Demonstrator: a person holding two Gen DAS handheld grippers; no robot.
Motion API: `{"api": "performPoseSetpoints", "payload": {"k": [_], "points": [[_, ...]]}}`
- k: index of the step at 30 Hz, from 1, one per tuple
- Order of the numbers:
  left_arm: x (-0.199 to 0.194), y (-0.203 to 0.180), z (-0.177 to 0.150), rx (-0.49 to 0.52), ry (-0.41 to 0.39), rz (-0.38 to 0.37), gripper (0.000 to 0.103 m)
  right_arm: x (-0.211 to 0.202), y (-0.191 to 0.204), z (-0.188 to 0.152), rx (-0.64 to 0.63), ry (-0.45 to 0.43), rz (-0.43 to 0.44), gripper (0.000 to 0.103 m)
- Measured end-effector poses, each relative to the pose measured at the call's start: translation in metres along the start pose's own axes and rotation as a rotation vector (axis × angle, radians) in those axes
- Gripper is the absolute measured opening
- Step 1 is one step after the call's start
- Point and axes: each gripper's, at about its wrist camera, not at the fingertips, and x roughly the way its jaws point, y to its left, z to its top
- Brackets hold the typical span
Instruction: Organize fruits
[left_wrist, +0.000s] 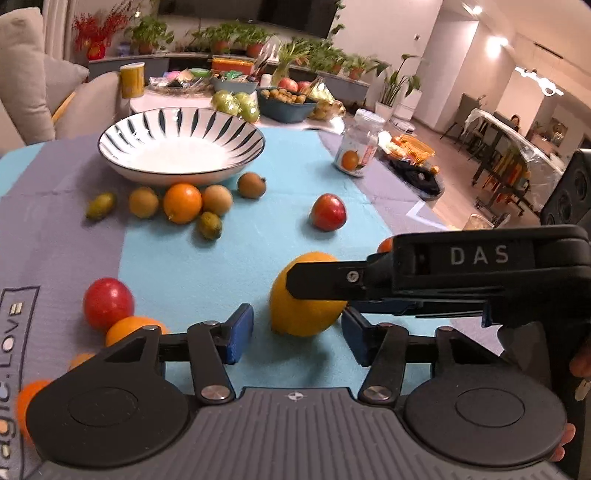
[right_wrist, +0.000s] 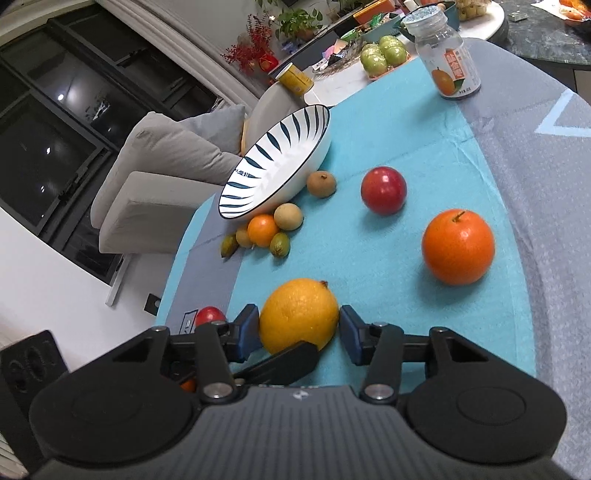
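While a red apple (left_wrist: 108, 302) lies far left on the desk (left_wrist: 207, 266), the left gripper (left_wrist: 295, 334) stands released, its jaws apart around a yellow lemon (left_wrist: 295, 317) without touching. Just right, the right gripper (right_wrist: 298, 332) has its jaws clenched on that lemon, a striped bowl (right_wrist: 258, 173) behind.
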Motion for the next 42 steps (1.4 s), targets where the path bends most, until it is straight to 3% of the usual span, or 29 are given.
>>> {"api": "performPoseSetpoints", "payload": {"k": [1, 7, 15, 28, 36, 42], "points": [[0.001, 0.0, 0.0, 0.0, 0.001, -0.008, 0.041, 0.0, 0.0, 0.001, -0.001, 0.0, -0.001, 0.057], [0.0, -0.001, 0.005, -0.001, -0.005, -0.019, 0.041, 0.0, 0.001, 0.005, -0.011, 0.004, -0.018, 0.056], [-0.02, -0.002, 0.034, 0.034, -0.071, -0.002, 0.041, -0.007, 0.024, 0.025, -0.072, -0.034, -0.004, 0.056], [-0.029, 0.025, 0.086, 0.088, -0.159, 0.056, 0.041, 0.019, 0.057, 0.076, -0.139, -0.055, 0.076, 0.056], [-0.002, 0.055, 0.106, 0.055, -0.141, 0.071, 0.041, 0.052, 0.053, 0.105, -0.099, -0.022, 0.094, 0.056], [0.022, 0.076, 0.109, 0.01, -0.103, 0.057, 0.041, 0.079, 0.051, 0.113, -0.096, -0.005, 0.062, 0.056]]}}
